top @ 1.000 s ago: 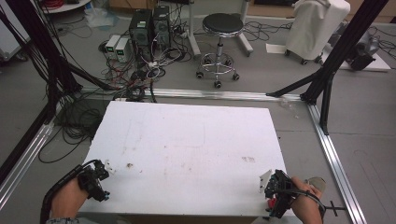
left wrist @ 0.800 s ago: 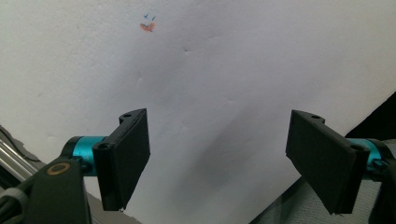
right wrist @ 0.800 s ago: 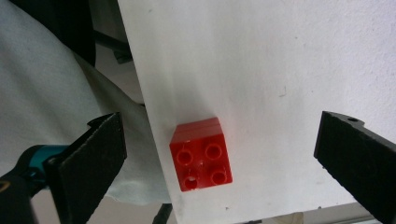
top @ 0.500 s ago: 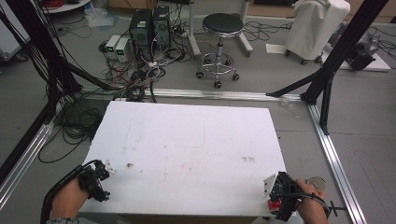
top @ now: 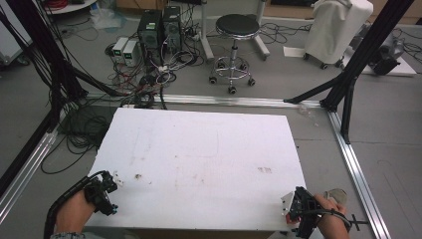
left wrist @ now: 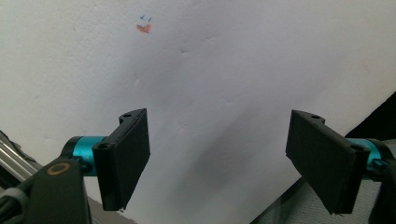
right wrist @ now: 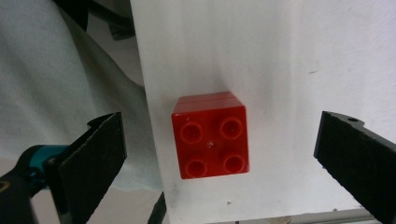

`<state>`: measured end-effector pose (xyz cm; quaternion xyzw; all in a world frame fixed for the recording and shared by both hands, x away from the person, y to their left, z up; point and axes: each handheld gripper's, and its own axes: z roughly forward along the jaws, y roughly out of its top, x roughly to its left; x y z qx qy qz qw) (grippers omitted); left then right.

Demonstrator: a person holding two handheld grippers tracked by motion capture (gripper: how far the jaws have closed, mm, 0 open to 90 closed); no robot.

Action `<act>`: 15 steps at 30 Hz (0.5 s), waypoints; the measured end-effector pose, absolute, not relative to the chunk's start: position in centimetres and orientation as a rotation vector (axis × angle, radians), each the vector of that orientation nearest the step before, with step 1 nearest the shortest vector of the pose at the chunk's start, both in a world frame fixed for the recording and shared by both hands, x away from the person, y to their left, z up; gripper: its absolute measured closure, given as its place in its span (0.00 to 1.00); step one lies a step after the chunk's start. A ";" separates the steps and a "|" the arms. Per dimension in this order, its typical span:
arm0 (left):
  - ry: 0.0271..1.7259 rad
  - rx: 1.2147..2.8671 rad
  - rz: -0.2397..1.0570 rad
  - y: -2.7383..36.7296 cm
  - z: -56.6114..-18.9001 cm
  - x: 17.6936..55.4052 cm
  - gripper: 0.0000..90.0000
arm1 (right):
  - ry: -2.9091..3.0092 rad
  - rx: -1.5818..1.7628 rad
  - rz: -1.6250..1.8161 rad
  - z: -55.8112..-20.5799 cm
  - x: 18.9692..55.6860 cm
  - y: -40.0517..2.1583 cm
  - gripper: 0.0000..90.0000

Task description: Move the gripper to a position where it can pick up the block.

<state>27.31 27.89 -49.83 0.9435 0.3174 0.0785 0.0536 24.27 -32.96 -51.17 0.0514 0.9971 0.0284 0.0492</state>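
Surface: flat white foam table, bare centre.
Right gripper: jaws wide, straddling red four-stud plastic brick, ungrasped.
Left gripper: jaws wide, empty.
Progress: apparently nothing started.

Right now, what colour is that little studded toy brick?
Red. The four-studded plastic toy brick shows best in the right gripper view.

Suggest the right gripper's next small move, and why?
Probably close the right gripper on the red brick. In the right gripper view its jaws stand wide open with the brick between them, studs facing the camera, resting on the white table close to its edge. The left gripper is open over bare table, so it has nothing to do yet.
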 end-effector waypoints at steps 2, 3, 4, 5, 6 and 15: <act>0.967 2.865 0.236 27.9 -49.8 27.3 0.24 | 3.043 0.133 0.082 -51.5 24.2 -33.0 0.02; 0.966 2.866 0.236 27.9 -49.8 27.3 0.24 | 3.048 0.120 0.082 -51.6 24.2 -33.1 0.02; 0.967 2.865 0.237 27.9 -49.8 27.3 0.24 | 3.048 0.120 0.082 -51.6 24.2 -33.1 0.02; 0.974 2.857 0.239 27.8 -49.9 27.3 0.24 | 3.052 0.116 0.082 -51.7 24.2 -33.1 0.02; 0.968 2.864 0.230 27.8 -49.8 27.3 0.24 | 3.054 0.117 0.082 -51.8 24.2 -33.1 0.02; 0.965 2.870 0.228 27.8 -50.0 27.3 0.24 | 3.035 0.119 0.062 -52.8 24.3 -33.4 0.02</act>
